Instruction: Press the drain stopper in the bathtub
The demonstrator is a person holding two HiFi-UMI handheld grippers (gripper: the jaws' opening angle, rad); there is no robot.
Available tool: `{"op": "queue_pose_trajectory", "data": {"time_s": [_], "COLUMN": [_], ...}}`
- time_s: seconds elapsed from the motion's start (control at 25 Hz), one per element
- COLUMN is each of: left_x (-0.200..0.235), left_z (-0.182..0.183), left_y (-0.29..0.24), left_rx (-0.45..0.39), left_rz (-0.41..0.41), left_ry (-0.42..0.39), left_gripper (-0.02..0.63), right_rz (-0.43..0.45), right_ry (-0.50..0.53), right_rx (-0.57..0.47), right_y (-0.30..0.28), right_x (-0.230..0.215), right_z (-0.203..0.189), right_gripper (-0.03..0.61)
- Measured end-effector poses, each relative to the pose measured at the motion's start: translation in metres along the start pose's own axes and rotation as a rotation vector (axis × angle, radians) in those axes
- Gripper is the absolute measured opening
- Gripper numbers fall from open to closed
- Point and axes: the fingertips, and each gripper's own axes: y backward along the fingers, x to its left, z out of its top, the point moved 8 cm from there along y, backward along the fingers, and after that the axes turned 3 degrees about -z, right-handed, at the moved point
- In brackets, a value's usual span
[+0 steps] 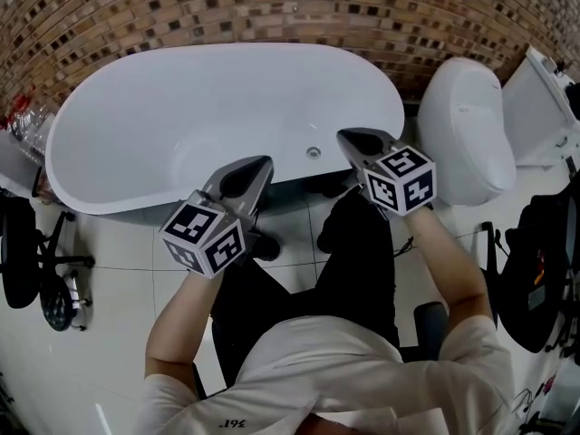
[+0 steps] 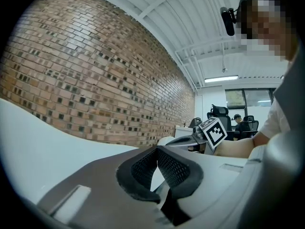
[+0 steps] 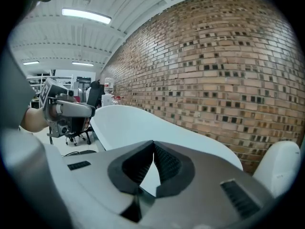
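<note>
From above there is 1 glossy white oval tub (image 1: 136, 125) against a wall (image 1: 272, 7) of small brown tiles, with 1 rounded white toilet (image 1: 467, 125) to its right. There are 2 grey grippers, the left gripper (image 1: 265, 162) and the right gripper (image 1: 344, 136), over the tub's near rim, and 1 small round metal stopper (image 1: 314, 152) sits in the tub between their tips, touched by neither. In the left gripper view its 2 ribbed black pads (image 2: 174, 168) meet at the tips with nothing between them, and in the right gripper view the 2 pads (image 3: 164, 165) are closed and empty in the same way.
</note>
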Motion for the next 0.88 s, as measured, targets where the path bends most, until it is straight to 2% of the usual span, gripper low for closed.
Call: {"op": "queue_pose_trajectory", "data": {"time_s": [0.36, 0.88], "left_x": [0.004, 0.01], "left_z": [0.038, 0.047], "left_y": [-0.006, -0.024], "left_rx": [0.001, 0.02], "left_rz": [0.002, -0.003], "left_ry": [-0.084, -0.093], "left_gripper": [0.005, 0.005], "right_rz": [-0.036, -0.031], "right_ry": [0.032, 0.032], "right_rx": [-0.07, -0.066], "right_y": [0.005, -0.006], "right_x": [-0.023, -0.034], "right_z": [0.061, 0.08], "right_gripper": [0.014, 0.014]}}
